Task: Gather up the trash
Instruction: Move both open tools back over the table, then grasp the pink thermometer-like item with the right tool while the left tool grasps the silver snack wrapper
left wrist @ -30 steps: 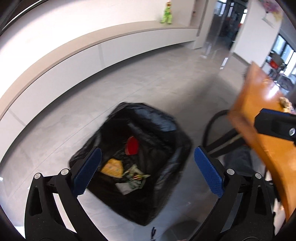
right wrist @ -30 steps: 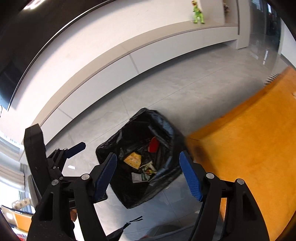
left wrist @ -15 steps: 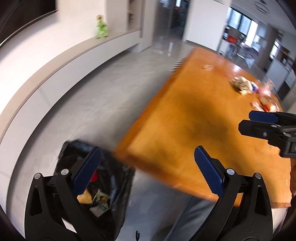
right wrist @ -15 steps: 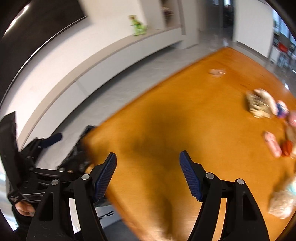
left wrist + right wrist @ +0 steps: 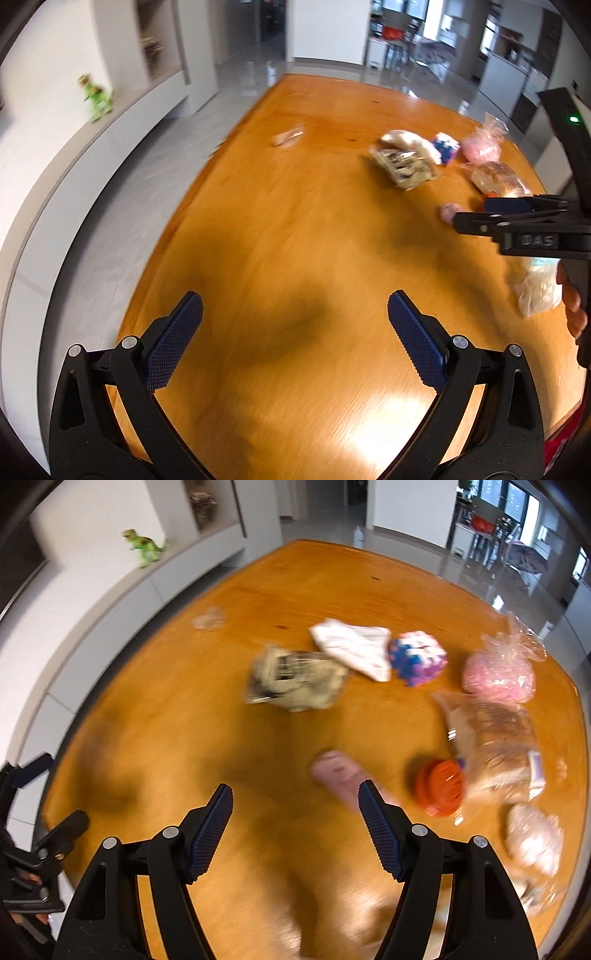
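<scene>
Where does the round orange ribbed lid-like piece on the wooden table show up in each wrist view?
Left wrist: the round orange ribbed piece is far right, mostly hidden behind the right gripper.
Right wrist: lower right, beside the bagged bread.
Shared landmark: the green toy dinosaur on the wall ledge.

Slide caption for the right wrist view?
Open right gripper above wooden table strewn with trash, nearest a pink wrapper.

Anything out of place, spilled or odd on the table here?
Only the expected litter: wrappers and bags strewn loose over the far right of the table, among them a crumpled wrapper, a bread bag and an orange lid. No spill or damage shows. Both views are motion-blurred, so fine detail is unreadable.
</scene>
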Demonstrator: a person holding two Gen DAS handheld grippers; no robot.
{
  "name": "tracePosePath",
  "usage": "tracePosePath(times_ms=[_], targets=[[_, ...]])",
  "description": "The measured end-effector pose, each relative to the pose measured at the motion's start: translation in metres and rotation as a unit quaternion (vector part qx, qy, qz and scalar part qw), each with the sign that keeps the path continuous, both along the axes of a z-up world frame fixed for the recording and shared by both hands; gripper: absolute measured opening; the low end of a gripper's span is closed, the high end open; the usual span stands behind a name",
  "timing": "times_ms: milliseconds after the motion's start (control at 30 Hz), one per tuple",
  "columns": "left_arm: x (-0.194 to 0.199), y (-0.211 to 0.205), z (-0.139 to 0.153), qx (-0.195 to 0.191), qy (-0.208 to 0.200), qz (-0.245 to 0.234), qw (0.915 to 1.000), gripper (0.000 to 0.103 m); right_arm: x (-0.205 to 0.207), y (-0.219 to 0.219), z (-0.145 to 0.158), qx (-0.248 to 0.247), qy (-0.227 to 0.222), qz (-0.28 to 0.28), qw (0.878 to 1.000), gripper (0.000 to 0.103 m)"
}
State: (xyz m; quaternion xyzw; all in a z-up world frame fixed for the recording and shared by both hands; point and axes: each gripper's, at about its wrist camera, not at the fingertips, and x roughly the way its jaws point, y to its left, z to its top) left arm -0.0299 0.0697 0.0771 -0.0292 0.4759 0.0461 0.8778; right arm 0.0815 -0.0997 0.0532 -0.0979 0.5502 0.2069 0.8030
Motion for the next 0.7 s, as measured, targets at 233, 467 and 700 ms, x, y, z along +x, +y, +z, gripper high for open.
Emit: tracePosePath(times_ms=[233,467,700], targets=[[0.066,-0.016,-0.006,0.000,0.020,-0.018,0.9996,0.097,0.029,-0.003,-0.027,-0.027,0.025,0.013,0.999,0.067],[0.118,-0.036,-0.013,-0.014,0.037,-0.027,0.9988,0.097,0.039,-0.012,-0.037,-0.023,0.027,0.006,0.999,0.029],[0.154,-0.061,-0.024,-0.017,0.043,-0.036,0.9983,0.097,0.081,-0.047,-0.032,0.016,0.021,-0.098,0.995,0.028]])
